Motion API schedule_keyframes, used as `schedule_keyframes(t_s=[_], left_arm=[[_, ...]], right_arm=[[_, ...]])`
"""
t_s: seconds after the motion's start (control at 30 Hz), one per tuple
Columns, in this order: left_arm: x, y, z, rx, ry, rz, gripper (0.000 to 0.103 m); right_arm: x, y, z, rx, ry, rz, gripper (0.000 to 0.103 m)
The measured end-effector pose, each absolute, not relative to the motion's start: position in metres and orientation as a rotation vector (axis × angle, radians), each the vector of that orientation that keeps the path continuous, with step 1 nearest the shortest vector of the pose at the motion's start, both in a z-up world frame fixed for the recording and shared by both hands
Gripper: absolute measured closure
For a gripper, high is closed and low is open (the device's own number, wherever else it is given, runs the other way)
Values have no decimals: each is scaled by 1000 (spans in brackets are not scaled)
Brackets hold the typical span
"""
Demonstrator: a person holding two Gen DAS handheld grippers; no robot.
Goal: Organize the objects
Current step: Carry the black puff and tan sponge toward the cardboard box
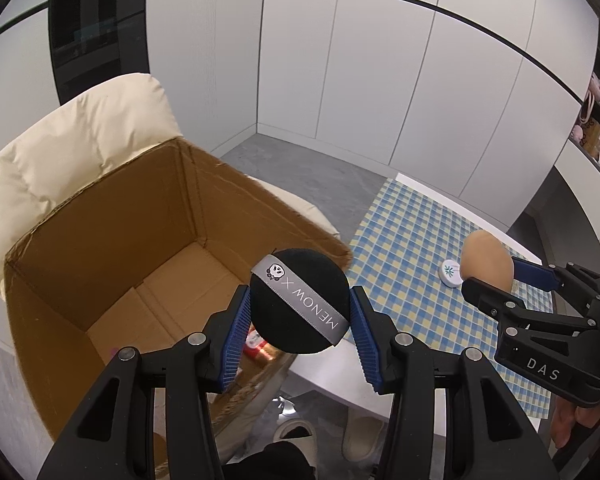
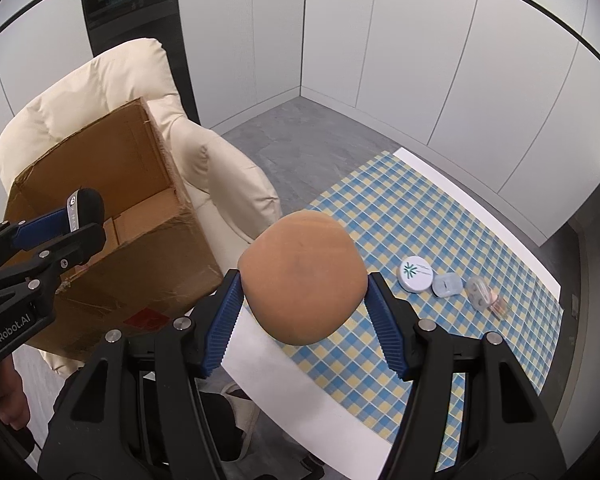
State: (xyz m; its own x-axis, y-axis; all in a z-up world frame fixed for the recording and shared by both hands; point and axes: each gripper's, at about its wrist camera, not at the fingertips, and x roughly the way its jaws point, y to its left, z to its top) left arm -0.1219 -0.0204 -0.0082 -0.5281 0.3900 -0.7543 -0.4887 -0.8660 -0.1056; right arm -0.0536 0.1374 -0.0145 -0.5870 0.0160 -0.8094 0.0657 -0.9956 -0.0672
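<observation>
Left gripper jaws clamping black puff over box, right gripper clamping tan puff

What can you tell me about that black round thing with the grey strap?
The black puff is a round, soft-looking pad, matte like velvet or sponge. A grey ribbon runs across its face, printed with a small cartoon panda and the word MENOW. It is held in the air, clamped edge to edge between the blue ribbed pads of the left gripper. It hangs over the near corner of the open cardboard box, touching nothing else.
</observation>
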Motion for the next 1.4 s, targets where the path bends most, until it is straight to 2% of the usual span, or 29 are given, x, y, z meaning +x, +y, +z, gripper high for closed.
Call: schedule_keyframes(t_s=[1.2,1.3,1.37,1.4], left_arm=[[-133,-118,-7,-1197,68,2551,54],[-134,-123,-9,-1212,71,2563,48],[-134,-125,-9,-1208,70,2572,37],[-133,-125,-9,-1202,75,2580,35]], right_arm=[[-61,37,-16,1312,270,-2626,38],[-61,31,-16,1306,279,-2617,38],[-61,28,-16,1302,284,-2612,38],[-61,25,-16,1299,287,-2610,38]])
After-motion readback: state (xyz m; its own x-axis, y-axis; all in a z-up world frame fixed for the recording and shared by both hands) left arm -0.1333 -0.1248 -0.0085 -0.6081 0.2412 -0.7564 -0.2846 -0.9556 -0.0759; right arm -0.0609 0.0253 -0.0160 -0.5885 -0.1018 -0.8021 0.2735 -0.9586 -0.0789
